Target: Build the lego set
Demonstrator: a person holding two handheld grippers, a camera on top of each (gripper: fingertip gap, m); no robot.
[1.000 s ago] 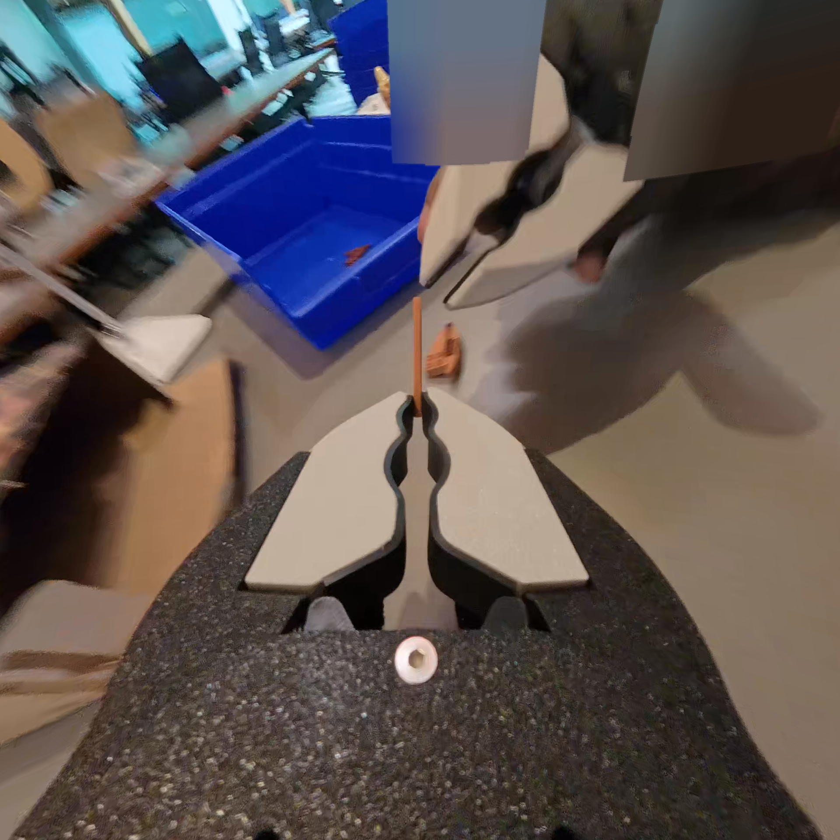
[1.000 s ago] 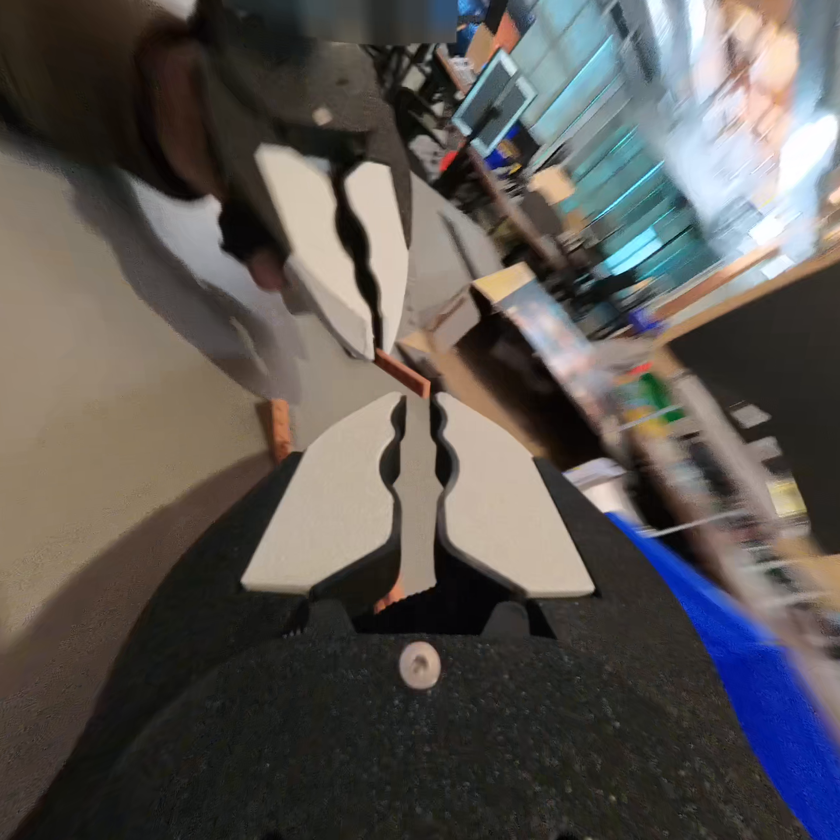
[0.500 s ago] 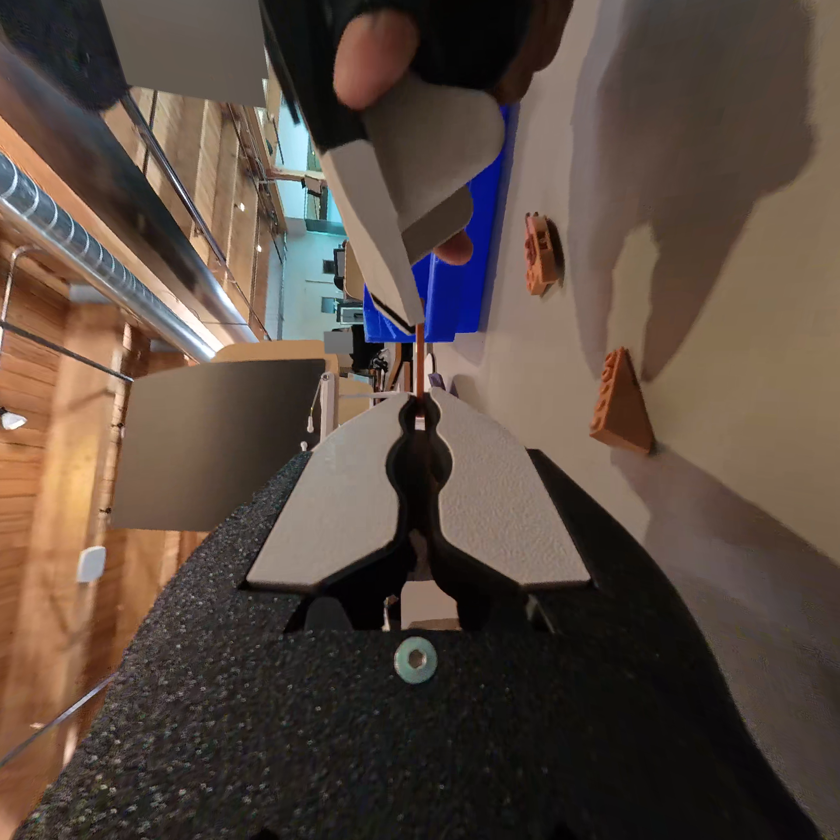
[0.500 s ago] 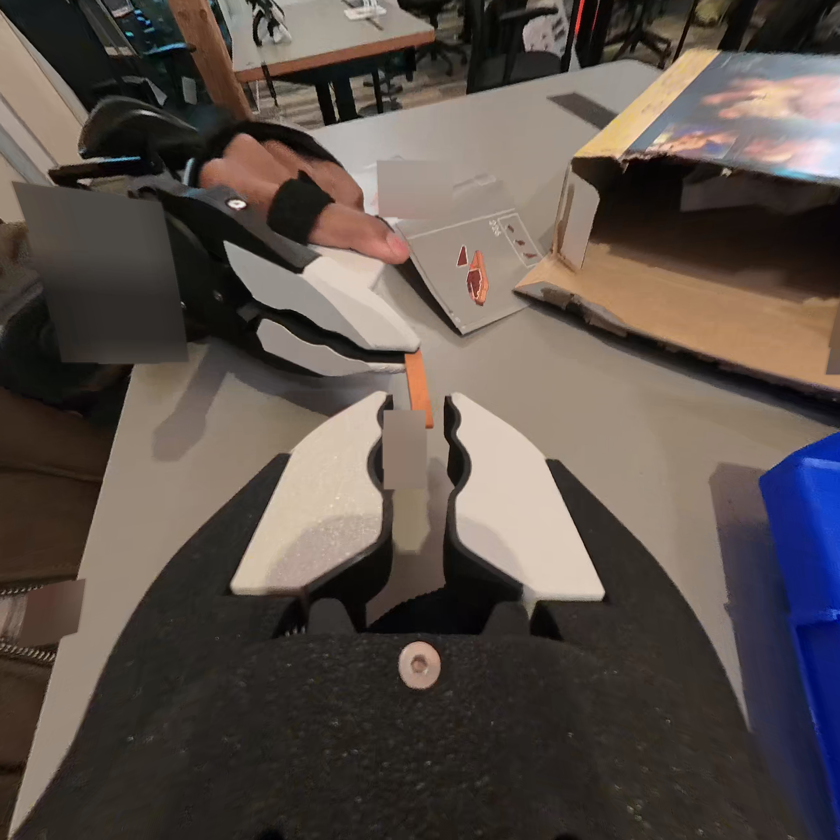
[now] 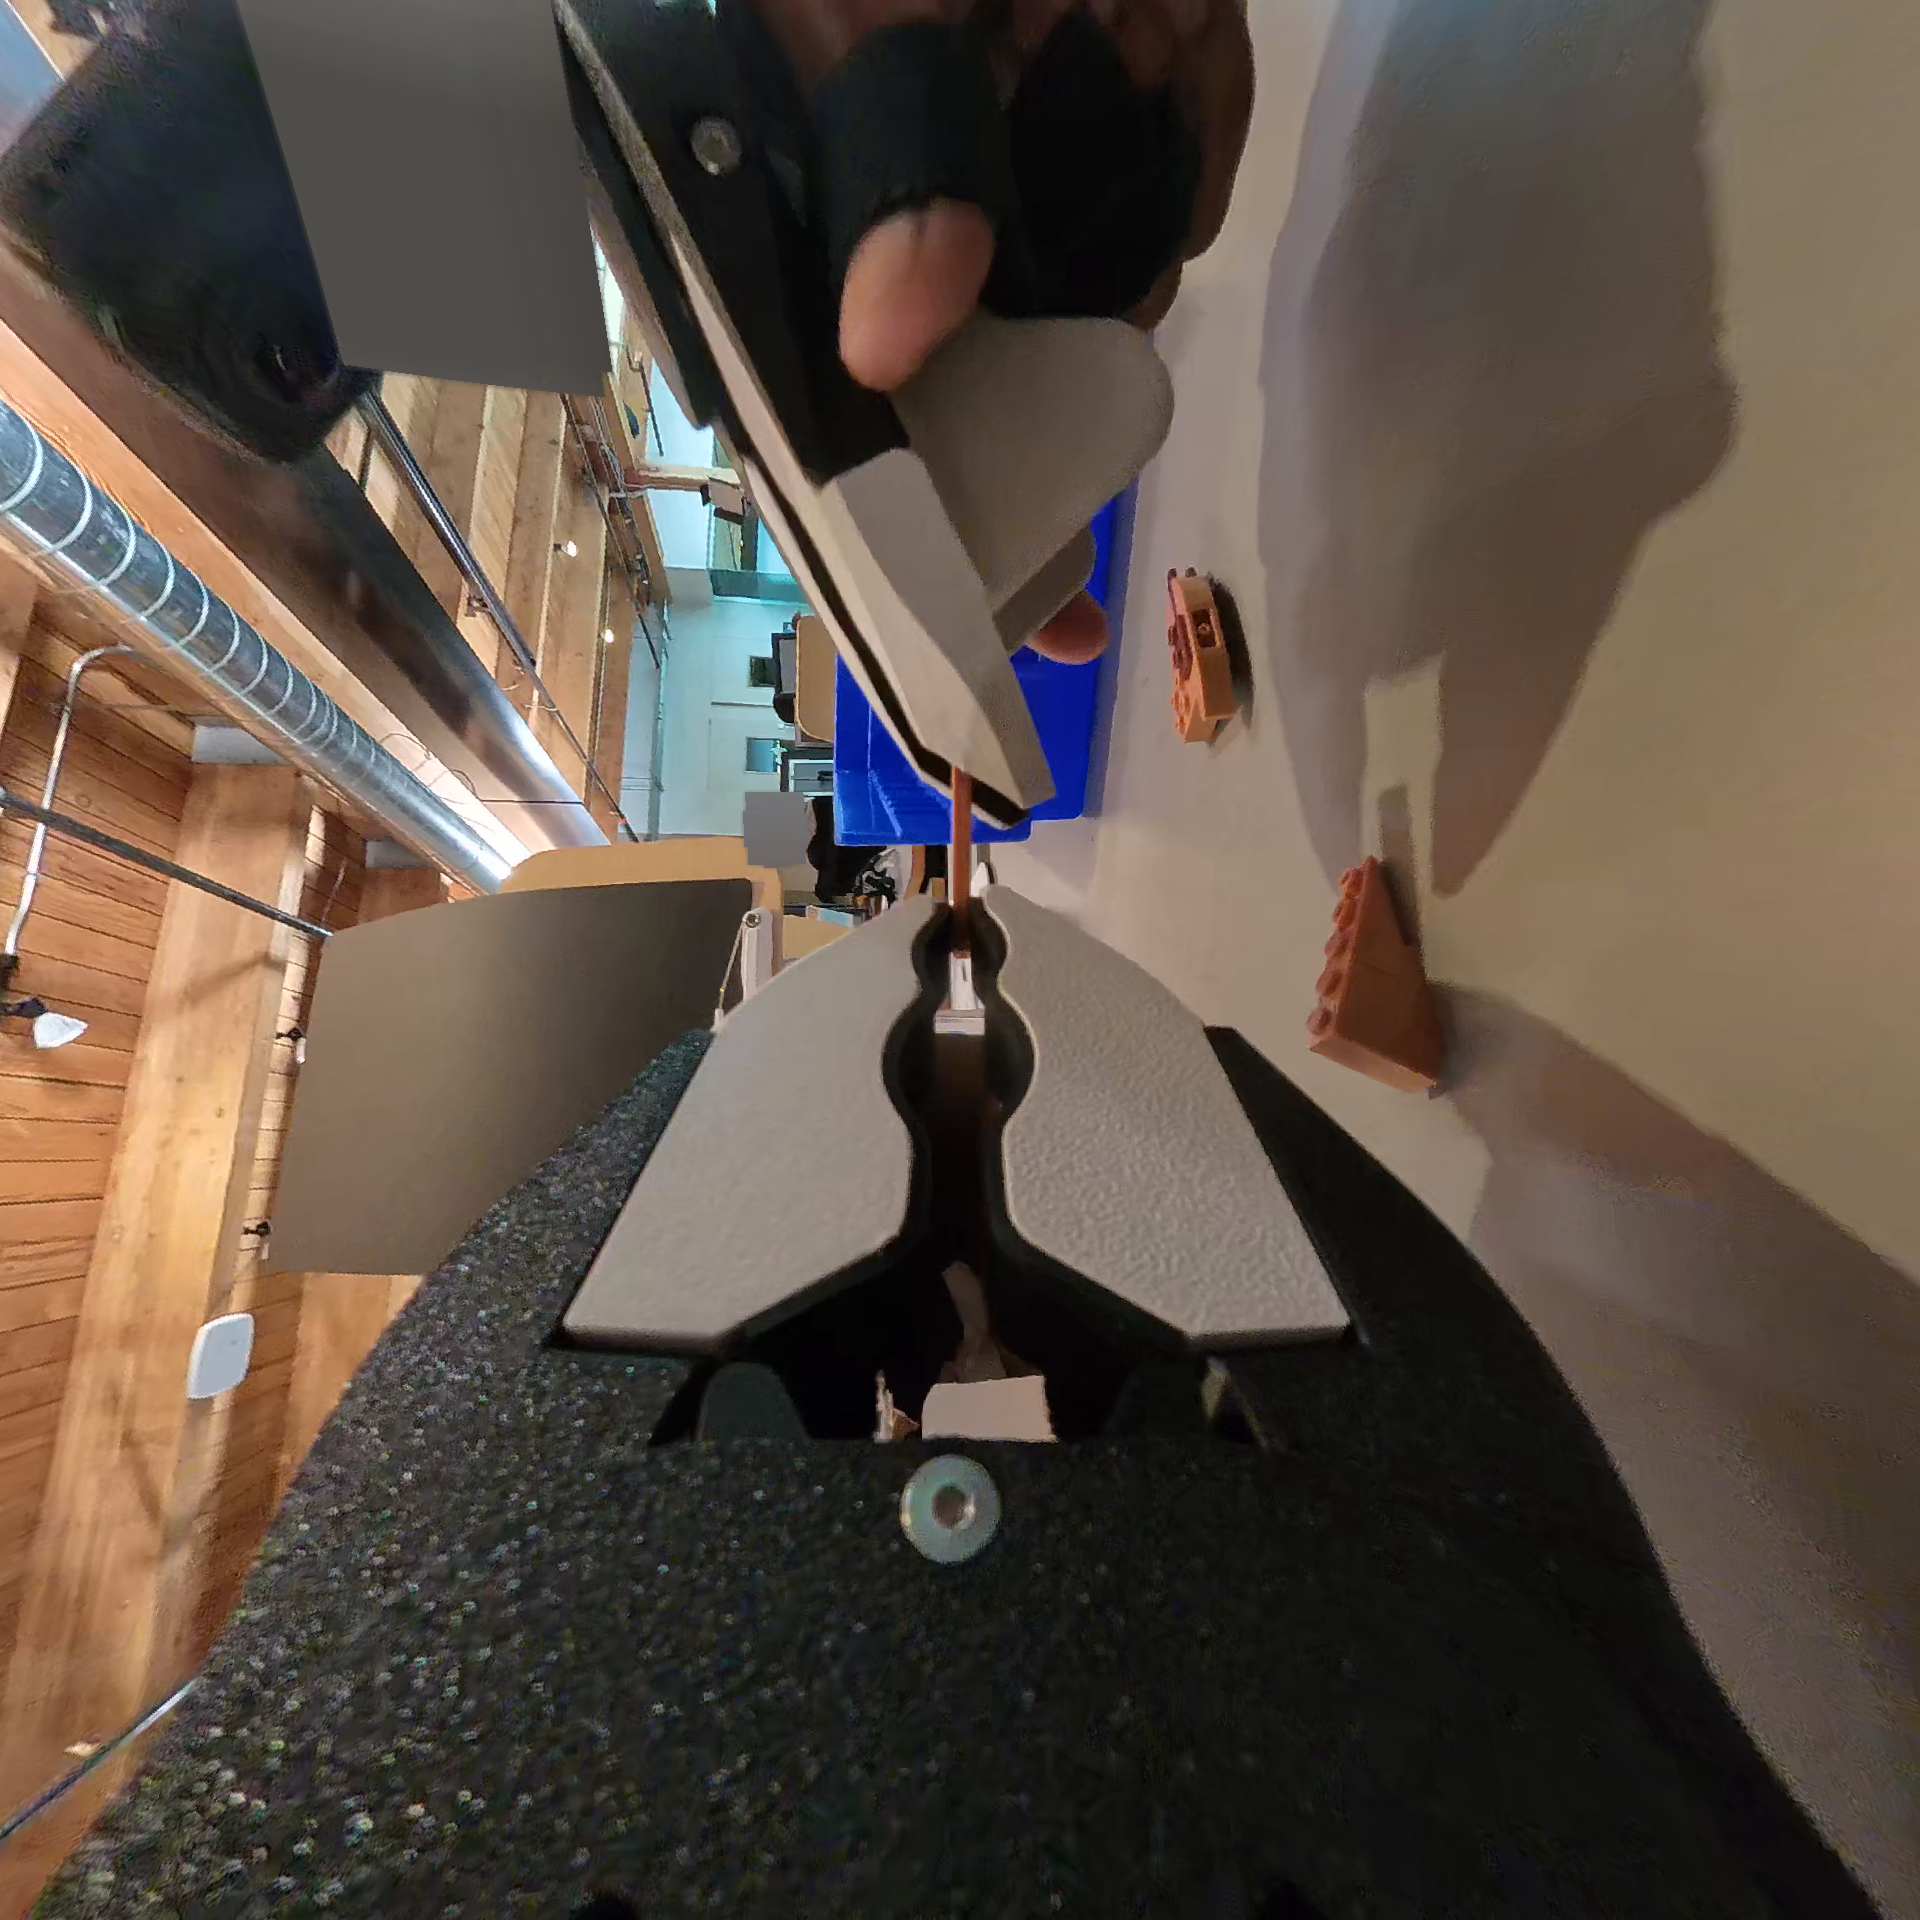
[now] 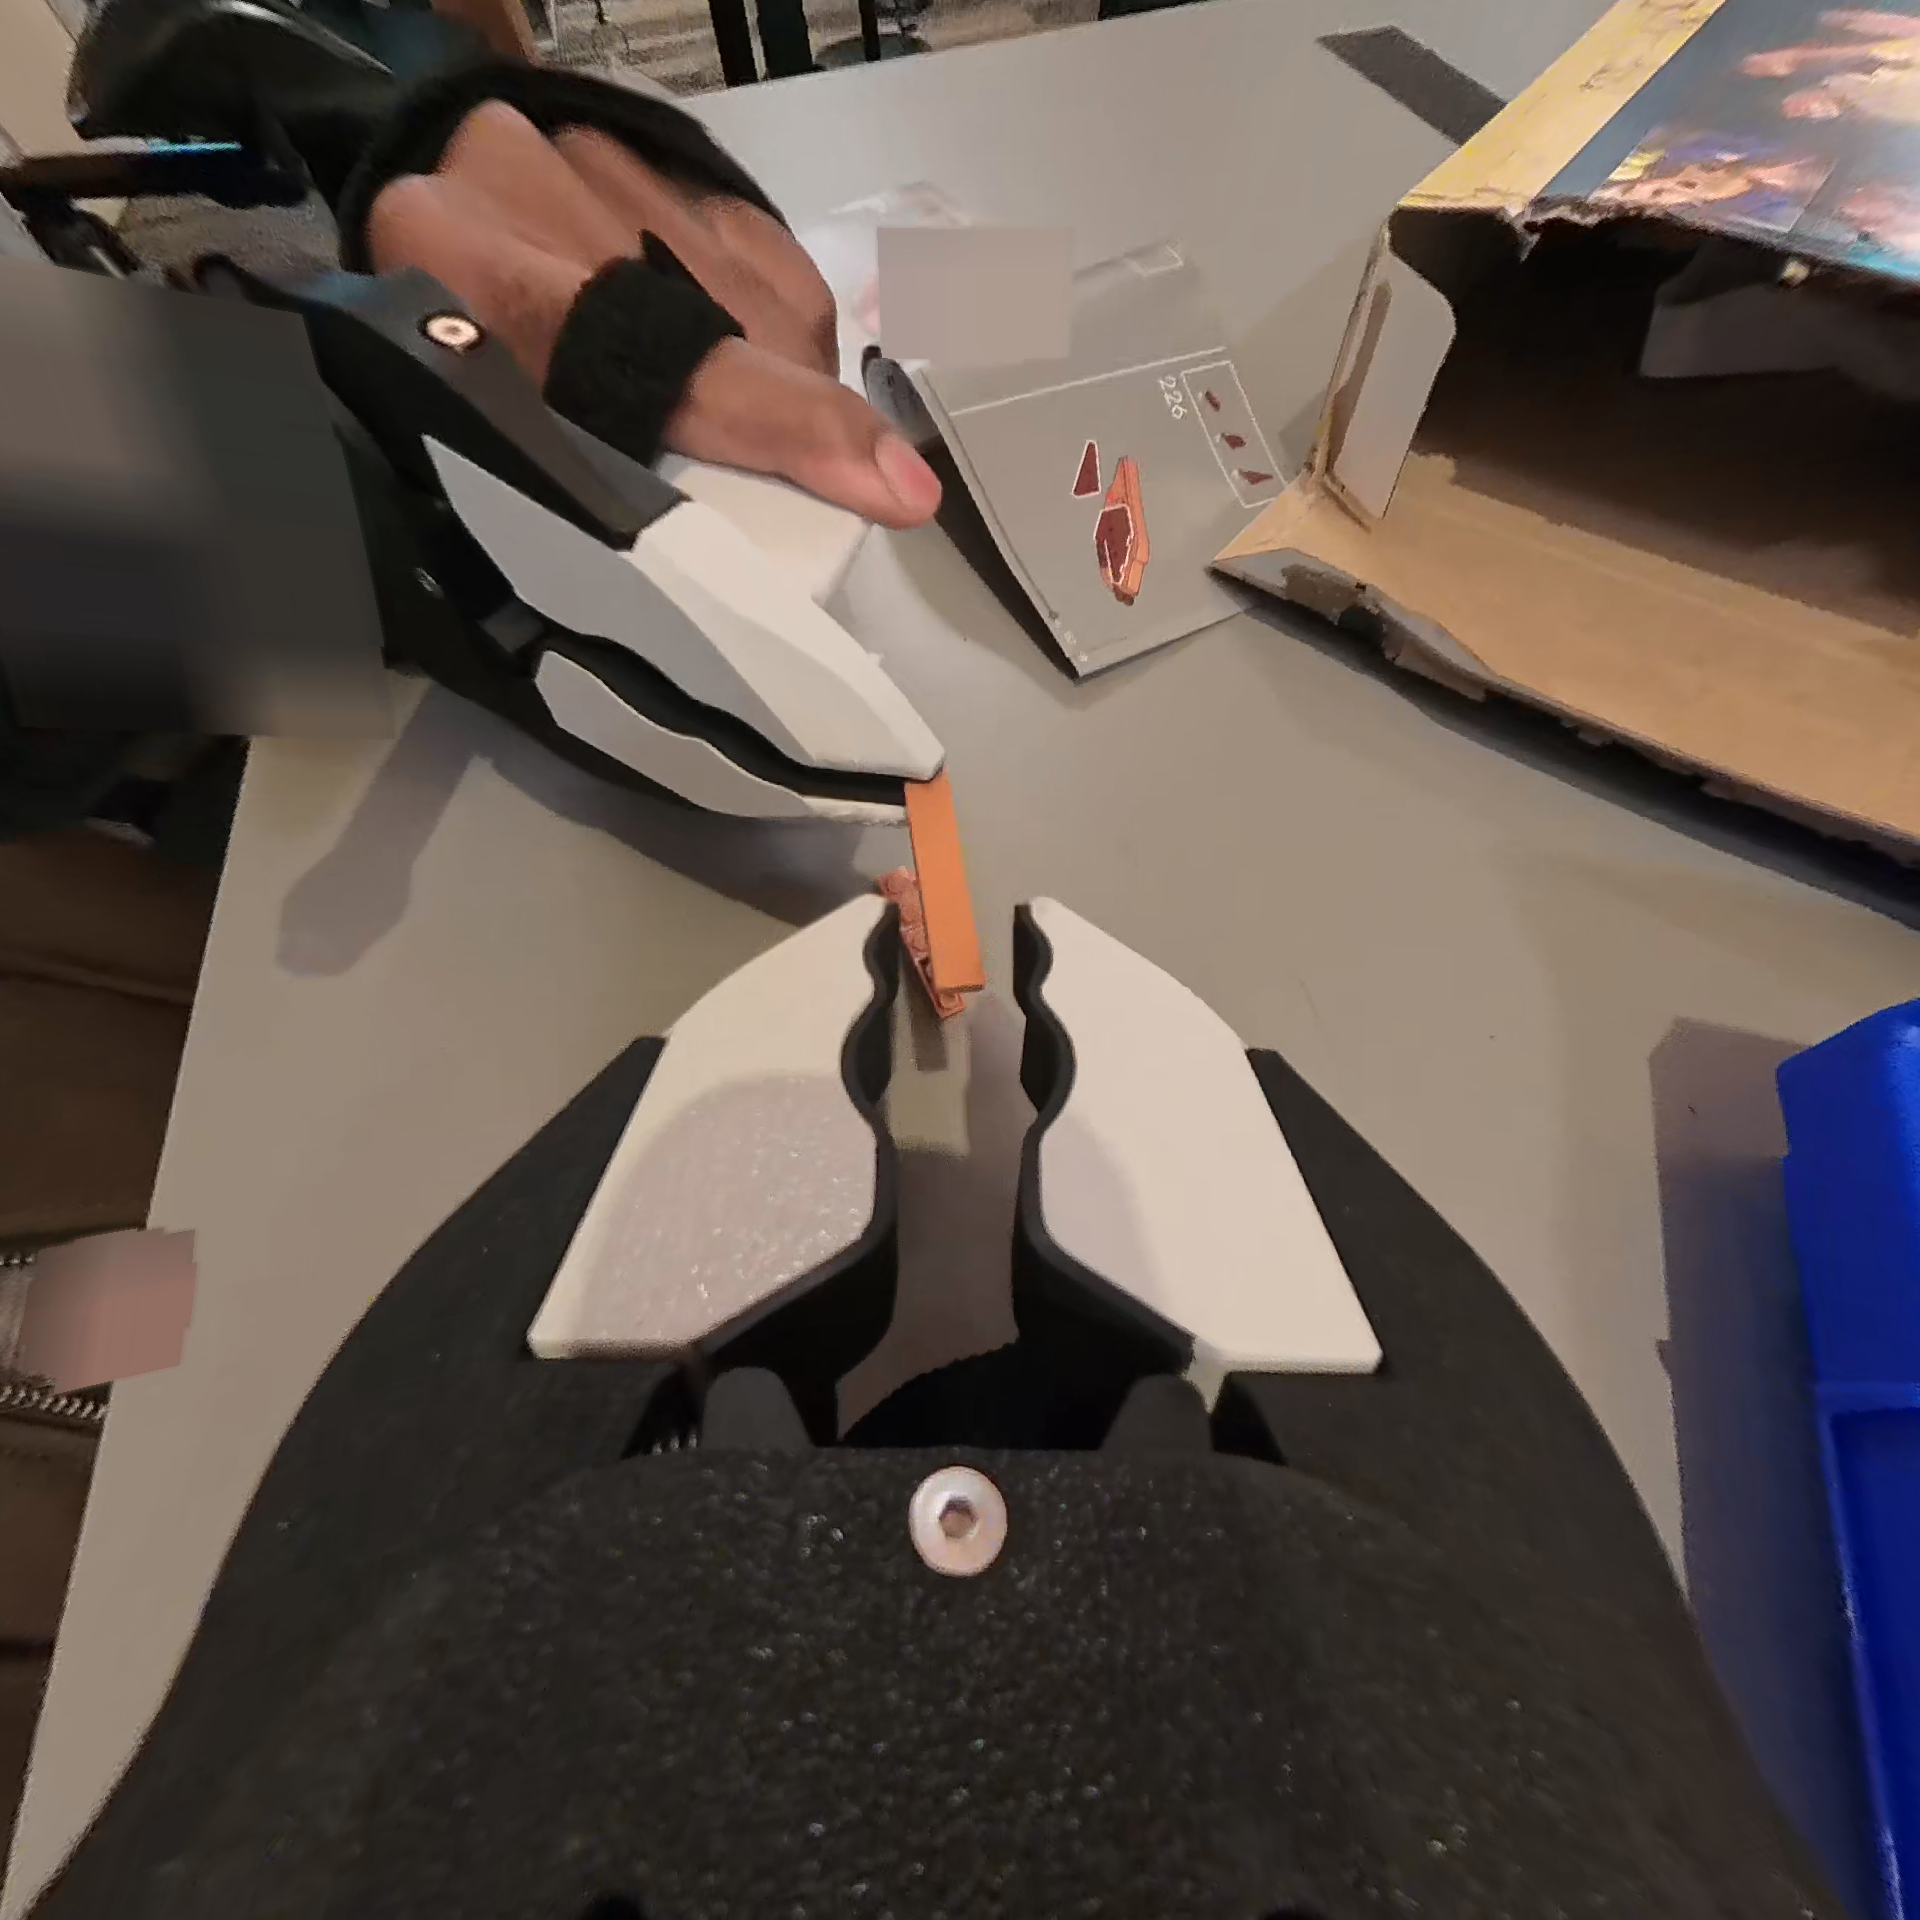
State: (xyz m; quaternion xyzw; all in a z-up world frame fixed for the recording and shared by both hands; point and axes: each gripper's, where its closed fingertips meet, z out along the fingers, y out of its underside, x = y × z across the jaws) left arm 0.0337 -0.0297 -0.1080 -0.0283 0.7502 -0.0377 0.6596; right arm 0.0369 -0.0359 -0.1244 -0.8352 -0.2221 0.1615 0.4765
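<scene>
The thin orange plate (image 6: 943, 883) is held off the worktop (image 6: 1299, 852), pinched at its far end by the left hand-held gripper (image 6: 914, 779). In the left wrist view the plate (image 5: 964, 842) is seen edge-on, clamped between fingertips (image 5: 1023, 914) that are drawn in narrow.

Now the change: half a second ago the plate's free end was just ahead of the right hand-held gripper (image 6: 953, 906), and it is now taken in between that gripper's two fingertips. Those fingers are kept moderately apart. A clear gap is seen between the plate and the right-side pad (image 6: 1034, 935), while the studded side lies close to the left-side pad; whether it touches cannot be told. Nothing is squeezed there yet.

Around them, a folded instruction sheet (image 6: 1091, 499) is spread beyond the left gripper, with a torn cardboard box (image 6: 1558, 644) lying open beside it. A blue bin (image 6: 1849, 1299) is set at the near right edge. Two more orange pieces are left on the worktop, a wedge brick (image 5: 1371, 987) and a smaller stepped piece (image 5: 1200, 655), both well apart from the grippers. The gloved hand (image 6: 644, 270) is wrapped over the left gripper's body. Nothing is found between the two grippers but the plate itself.
</scene>
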